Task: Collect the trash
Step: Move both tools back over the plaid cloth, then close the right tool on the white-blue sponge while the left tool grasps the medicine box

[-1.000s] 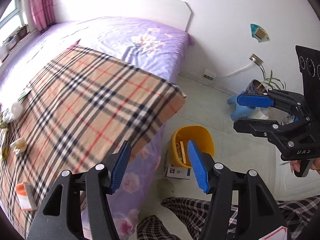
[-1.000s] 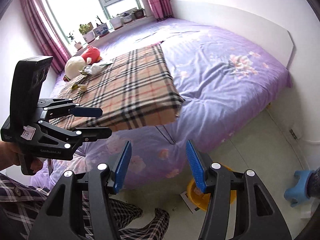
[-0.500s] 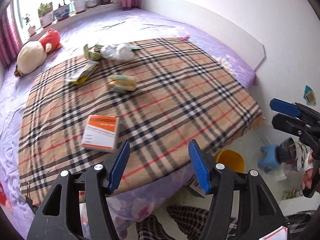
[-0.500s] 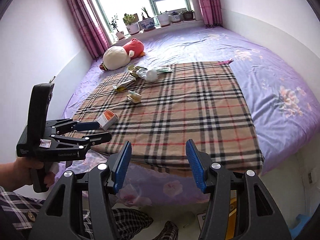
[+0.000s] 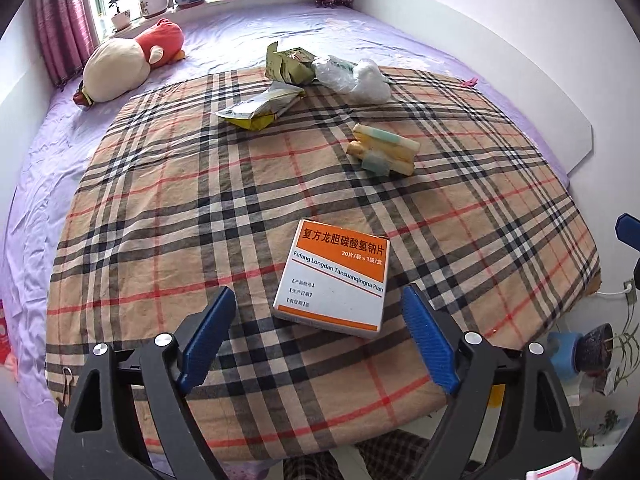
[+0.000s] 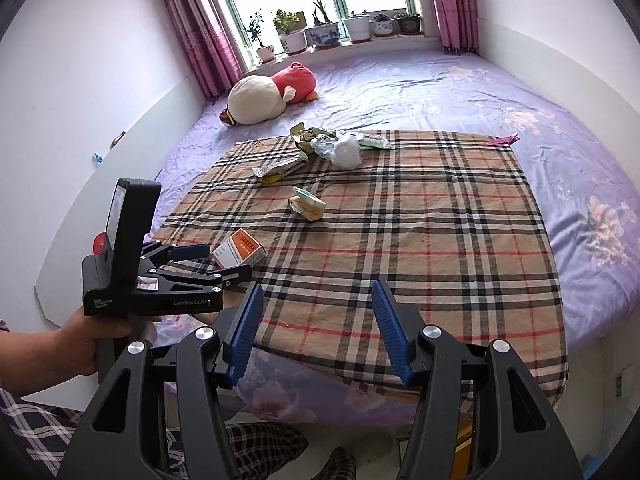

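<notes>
Trash lies on a plaid blanket [image 5: 168, 216] on the bed. An orange-and-white medicine box [image 5: 335, 278] lies just ahead of my open left gripper [image 5: 318, 320], between the lines of its fingers. The box also shows in the right wrist view [image 6: 239, 253], with the left gripper [image 6: 222, 260] open beside it. Farther back lie a yellow-green packet bundle [image 5: 383, 150], a flat yellow wrapper [image 5: 264, 107], a green carton [image 5: 289, 65] and crumpled clear plastic [image 5: 356, 78]. My right gripper [image 6: 316, 320] is open and empty over the blanket's near edge.
A red-and-cream plush toy [image 5: 128, 65] lies on the purple sheet [image 6: 440, 92] near the window sill with potted plants [image 6: 320, 32]. A blue stool [image 5: 564, 354] and a dark pot [image 5: 598, 348] stand on the floor at right. A white wall panel [image 6: 100, 184] lines the bed's left side.
Both grippers swung from the floor and yellow bin toward the bed. The left gripper moved in close to the medicine box. Both stayed open.
</notes>
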Tool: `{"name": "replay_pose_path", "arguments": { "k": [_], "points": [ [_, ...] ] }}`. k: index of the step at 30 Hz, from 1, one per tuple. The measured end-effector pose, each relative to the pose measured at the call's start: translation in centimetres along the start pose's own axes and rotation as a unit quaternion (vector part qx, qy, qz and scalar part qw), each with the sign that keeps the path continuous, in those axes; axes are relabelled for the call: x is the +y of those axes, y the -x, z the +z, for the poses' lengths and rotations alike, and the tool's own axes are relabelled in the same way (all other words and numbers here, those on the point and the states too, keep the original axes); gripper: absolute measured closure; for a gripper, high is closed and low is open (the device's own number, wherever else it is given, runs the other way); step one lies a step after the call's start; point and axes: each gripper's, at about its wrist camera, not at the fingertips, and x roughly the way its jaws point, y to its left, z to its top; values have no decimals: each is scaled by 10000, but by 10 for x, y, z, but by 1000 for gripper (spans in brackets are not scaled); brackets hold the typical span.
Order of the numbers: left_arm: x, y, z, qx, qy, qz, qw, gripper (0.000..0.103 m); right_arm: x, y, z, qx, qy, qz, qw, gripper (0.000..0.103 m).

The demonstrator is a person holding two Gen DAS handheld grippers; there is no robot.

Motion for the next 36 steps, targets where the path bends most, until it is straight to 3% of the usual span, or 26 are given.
{"name": "replay_pose_path", "arguments": {
  "k": [6, 8, 17, 24, 30, 36],
  "points": [
    [7, -3, 7, -110, -143, 282, 9994, 47, 5, -27, 12, 115, -9, -58, 9999, 45],
    [14, -3, 10, -101, -97, 342, 9993, 50, 8, -38, 17, 160, 9, -74, 9998, 45],
    [53, -7, 21, -65, 161, 555, 9983, 50, 21, -100, 36, 457, 249, -168, 9985, 45],
    [76, -12, 29, -77, 269, 625, 9977, 50, 22, -147, 52, 683, 515, -479, 9952, 45],
    [78, -16, 32, -96, 179, 567, 9982, 35, 31, -170, 67, 741, 779, -533, 9928, 45],
    [77, -19, 36, -111, 147, 530, 9984, 33, 33, -183, 73, 725, 822, -560, 9924, 45]
  ]
}}
